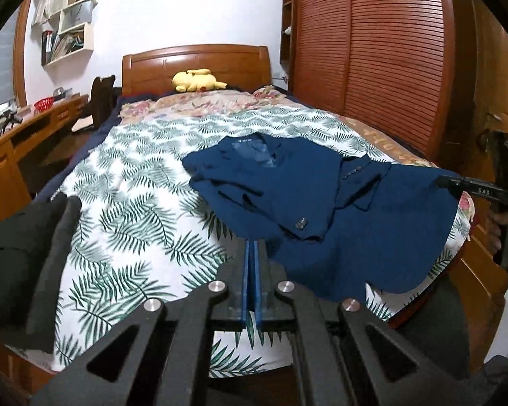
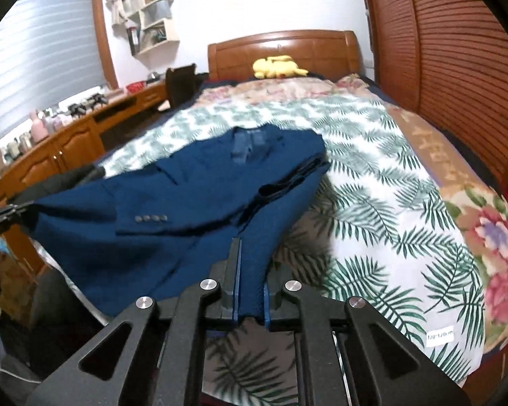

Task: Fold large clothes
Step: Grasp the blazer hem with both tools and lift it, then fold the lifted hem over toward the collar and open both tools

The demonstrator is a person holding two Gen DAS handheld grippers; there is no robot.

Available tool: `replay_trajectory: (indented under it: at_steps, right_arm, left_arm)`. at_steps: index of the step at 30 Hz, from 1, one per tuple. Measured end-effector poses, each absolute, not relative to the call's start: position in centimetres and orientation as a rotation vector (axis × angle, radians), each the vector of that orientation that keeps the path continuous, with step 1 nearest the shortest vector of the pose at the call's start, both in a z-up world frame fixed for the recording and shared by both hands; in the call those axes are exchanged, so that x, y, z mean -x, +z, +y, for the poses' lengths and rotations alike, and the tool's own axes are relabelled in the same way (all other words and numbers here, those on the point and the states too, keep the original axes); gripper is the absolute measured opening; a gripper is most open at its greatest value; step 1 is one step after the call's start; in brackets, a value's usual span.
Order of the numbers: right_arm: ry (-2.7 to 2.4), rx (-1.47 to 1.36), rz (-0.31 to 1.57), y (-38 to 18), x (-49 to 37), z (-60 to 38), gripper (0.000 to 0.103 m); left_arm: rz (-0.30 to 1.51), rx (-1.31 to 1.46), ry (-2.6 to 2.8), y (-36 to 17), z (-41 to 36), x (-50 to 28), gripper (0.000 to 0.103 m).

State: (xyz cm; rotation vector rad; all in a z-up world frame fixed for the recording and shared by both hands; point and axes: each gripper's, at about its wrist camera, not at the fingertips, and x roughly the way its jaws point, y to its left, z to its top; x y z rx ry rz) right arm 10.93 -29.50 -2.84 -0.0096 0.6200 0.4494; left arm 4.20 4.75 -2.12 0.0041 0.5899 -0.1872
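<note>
Jacket (image 1: 288,182) hem pinched — left claw (image 1: 253,247) and right claw (image 2: 250,250) both clamped.

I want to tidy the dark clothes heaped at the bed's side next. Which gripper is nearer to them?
Left. The left gripper holds the blue jacket's hem just beside the dark clothes; the right gripper grips the hem's far end, across the jacket.

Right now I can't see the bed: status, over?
Both claws, left and right, shut on blue jacket hem, lifted. Dark garment beside, not blocking.
</note>
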Motion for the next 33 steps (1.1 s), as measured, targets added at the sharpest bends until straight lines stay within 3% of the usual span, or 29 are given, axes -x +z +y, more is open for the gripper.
replay_trajectory:
  at_steps: [24,33]
  right_arm:
    - [0.475,0.062,0.285,14.2,-1.2,-30.3,0.006]
    - [0.439,0.087,0.202,18.1,1.0,-31.6,0.006]
  left_arm:
    - [0.228,-0.094,-0.214,15.7,3.7,3.2,0.0]
    - [0.179,-0.102,-0.175,18.5,4.8,3.6,0.0]
